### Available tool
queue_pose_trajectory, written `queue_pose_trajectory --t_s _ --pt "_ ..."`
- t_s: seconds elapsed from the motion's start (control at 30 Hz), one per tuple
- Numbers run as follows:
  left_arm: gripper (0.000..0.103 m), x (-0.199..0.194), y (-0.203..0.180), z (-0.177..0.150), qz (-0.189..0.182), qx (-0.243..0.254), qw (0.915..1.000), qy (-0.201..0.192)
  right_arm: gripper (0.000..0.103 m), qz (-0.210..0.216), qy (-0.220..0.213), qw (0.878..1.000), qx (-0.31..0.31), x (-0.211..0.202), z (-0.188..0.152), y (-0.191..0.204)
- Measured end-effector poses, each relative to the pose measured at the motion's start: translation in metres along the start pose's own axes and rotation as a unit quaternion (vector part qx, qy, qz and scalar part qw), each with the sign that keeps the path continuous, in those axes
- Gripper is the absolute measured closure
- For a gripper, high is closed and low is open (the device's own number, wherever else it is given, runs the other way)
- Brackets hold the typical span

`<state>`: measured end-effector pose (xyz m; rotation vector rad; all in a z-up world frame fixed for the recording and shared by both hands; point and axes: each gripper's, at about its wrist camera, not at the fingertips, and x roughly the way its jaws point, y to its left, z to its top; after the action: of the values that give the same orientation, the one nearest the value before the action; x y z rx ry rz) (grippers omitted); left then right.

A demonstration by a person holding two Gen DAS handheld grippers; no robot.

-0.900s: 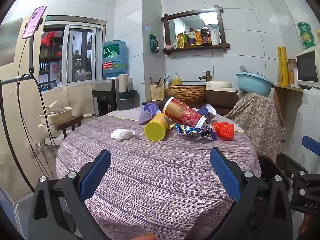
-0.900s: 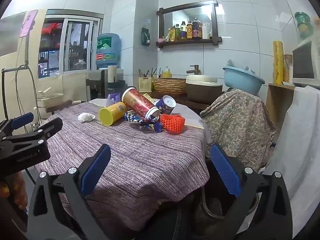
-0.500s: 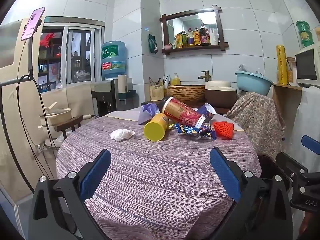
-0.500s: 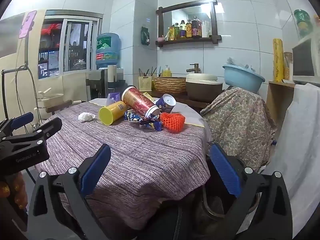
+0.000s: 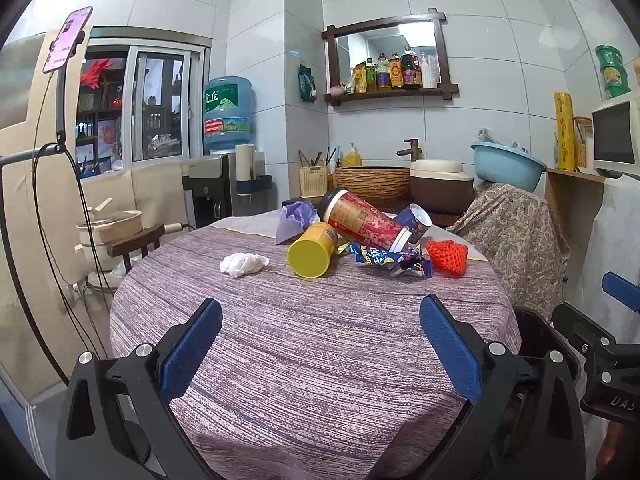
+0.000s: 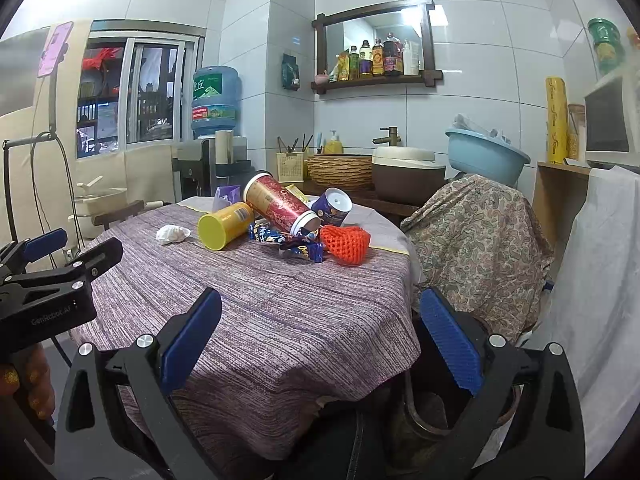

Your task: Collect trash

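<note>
Both the left gripper (image 5: 320, 336) and right gripper (image 6: 320, 334) hang spread wide and empty over the near counter (image 5: 312, 360). The trash sits well beyond them, clustered around the yellow can (image 5: 313, 249): tissue (image 5: 243, 264) to its left, red cup (image 5: 362, 220) behind, wrapper (image 5: 390, 260) and orange net (image 5: 447, 255) to its right. All likely light — the can stiff but prone to roll, best pinched across its sides; tissue, wrapper and net soft, graspable anywhere.

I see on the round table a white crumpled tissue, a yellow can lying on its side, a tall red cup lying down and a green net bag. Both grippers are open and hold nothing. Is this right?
Not quite: the net bag is orange-red, not green, as the right wrist view shows. The rest holds: the tissue, the yellow can and the red cup lie on the table, and the left gripper and right gripper are open and empty.
</note>
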<state>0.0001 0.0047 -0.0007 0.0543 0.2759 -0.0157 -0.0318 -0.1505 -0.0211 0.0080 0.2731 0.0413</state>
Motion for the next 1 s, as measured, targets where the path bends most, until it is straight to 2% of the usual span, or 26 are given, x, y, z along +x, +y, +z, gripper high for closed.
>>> queue_pose_trajectory --t_s 1.0 --pt "0.005 0.0015 0.0032 -0.0025 -0.001 0.000 1.0000 0.001 0.005 0.004 0.003 1.000 0.005 0.0043 -0.0007 0.0011"
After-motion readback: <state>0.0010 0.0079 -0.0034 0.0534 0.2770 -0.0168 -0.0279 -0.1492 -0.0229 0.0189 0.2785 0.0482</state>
